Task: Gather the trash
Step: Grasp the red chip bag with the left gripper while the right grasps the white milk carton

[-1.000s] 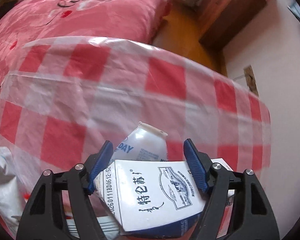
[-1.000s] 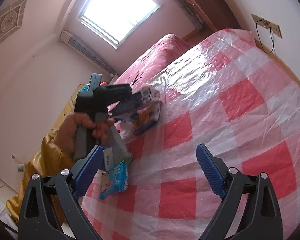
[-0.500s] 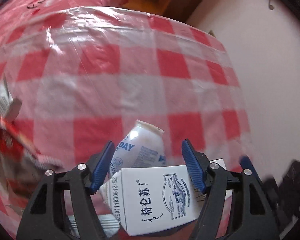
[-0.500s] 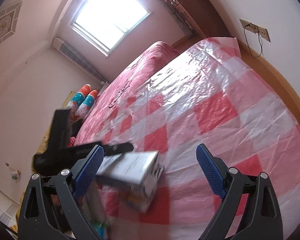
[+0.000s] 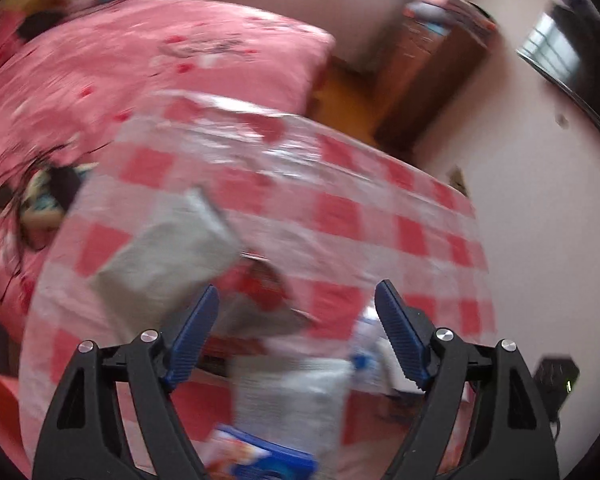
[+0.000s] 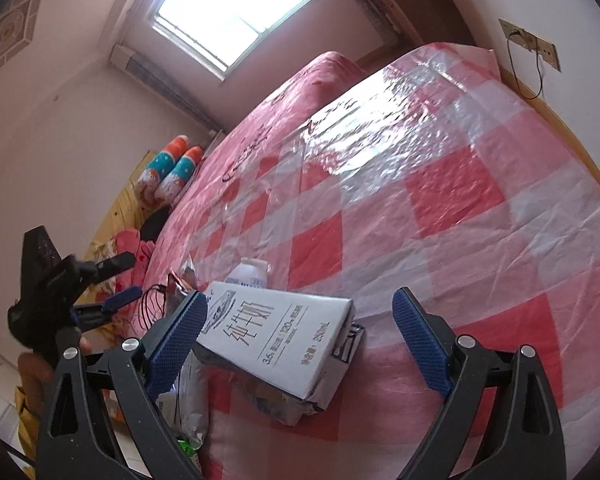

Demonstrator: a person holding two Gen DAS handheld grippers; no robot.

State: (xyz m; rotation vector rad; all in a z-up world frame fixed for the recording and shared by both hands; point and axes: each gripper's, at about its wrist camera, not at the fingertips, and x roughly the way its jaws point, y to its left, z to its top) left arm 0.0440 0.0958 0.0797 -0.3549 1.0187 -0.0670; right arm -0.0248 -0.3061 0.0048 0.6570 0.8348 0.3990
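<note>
A white milk carton (image 6: pixel 278 336) lies on a heap of wrappers on the red-and-white checked plastic sheet (image 6: pixel 440 208), with a small white bottle (image 6: pixel 250 274) just behind it. My right gripper (image 6: pixel 300 320) is open and hovers over the carton, empty. My left gripper (image 5: pixel 296 320) is open and empty; it also shows at the left edge of the right wrist view (image 6: pixel 108 280), off the sheet's edge. The left wrist view is blurred: a silver foil wrapper (image 5: pixel 168 256), a red wrapper (image 5: pixel 260 284), a blue packet (image 5: pixel 260 460) and a whitish bag (image 5: pixel 292 400) lie below it.
The sheet covers a pink bed (image 5: pixel 140 64). A wooden cabinet (image 5: pixel 428 80) stands by the far wall. A wall socket with a cable (image 6: pixel 528 44) is at the right. Colourful pillows (image 6: pixel 172 168) lie at the bed's head.
My left gripper has let go of the milk carton and bottle, which now lie on the sheet, and has swung away to the left. My right gripper has moved over the carton.
</note>
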